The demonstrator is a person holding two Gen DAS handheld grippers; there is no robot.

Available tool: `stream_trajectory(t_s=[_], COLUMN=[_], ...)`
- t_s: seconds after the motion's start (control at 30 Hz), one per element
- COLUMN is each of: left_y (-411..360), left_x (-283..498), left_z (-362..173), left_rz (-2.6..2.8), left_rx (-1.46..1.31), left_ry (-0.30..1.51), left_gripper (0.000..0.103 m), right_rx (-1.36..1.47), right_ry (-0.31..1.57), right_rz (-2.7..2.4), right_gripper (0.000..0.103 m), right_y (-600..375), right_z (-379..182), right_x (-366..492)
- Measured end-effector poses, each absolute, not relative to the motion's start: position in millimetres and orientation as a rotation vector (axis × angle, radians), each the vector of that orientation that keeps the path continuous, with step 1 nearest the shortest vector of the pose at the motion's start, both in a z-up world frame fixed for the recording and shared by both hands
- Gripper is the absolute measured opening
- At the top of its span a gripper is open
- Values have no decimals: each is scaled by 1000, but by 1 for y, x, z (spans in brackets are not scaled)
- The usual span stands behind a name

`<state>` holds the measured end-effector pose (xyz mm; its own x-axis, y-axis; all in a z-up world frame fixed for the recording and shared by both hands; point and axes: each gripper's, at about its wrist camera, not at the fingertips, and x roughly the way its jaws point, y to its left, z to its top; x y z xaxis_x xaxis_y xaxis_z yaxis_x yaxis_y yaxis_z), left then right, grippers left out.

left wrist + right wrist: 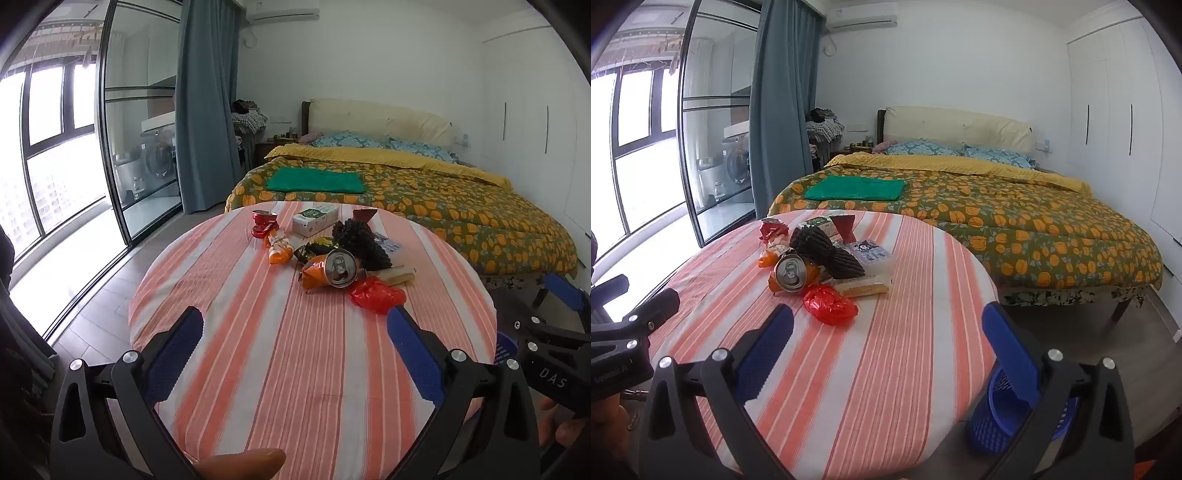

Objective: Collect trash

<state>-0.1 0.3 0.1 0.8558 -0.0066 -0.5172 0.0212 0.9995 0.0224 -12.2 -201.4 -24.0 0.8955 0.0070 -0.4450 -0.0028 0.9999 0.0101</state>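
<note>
Left gripper (295, 332) and right gripper (888, 330) both hang released above the near edge of the striped table (258, 369), holding nothing. The trash sits grouped at the table's far side: a drink can (339, 268), a red bag (376, 294), wrappers. A blue basket (993, 417) stands on the floor beside the table.

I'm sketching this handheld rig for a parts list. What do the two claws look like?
Both match: the left claw and right claw each have black plastic arms with triangular cut-outs, round silver bolt heads and textured blue pads on two fingers. White lettering reading "DAS" marks the right claw's body, seen from the left wrist.
</note>
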Motion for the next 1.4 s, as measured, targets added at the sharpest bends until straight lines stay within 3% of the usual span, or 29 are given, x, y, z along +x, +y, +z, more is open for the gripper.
stream_trajectory(t_s=[1.4], left_y=[-1], left_x=[2], left_z=[-6], left_rz=[-15], left_rx=[26], left_ry=[563], left_gripper=[99], right_rx=[10], right_ry=[466], right_rz=[1], right_gripper=[98], right_y=[-206], right_z=[-27], right_x=[-11])
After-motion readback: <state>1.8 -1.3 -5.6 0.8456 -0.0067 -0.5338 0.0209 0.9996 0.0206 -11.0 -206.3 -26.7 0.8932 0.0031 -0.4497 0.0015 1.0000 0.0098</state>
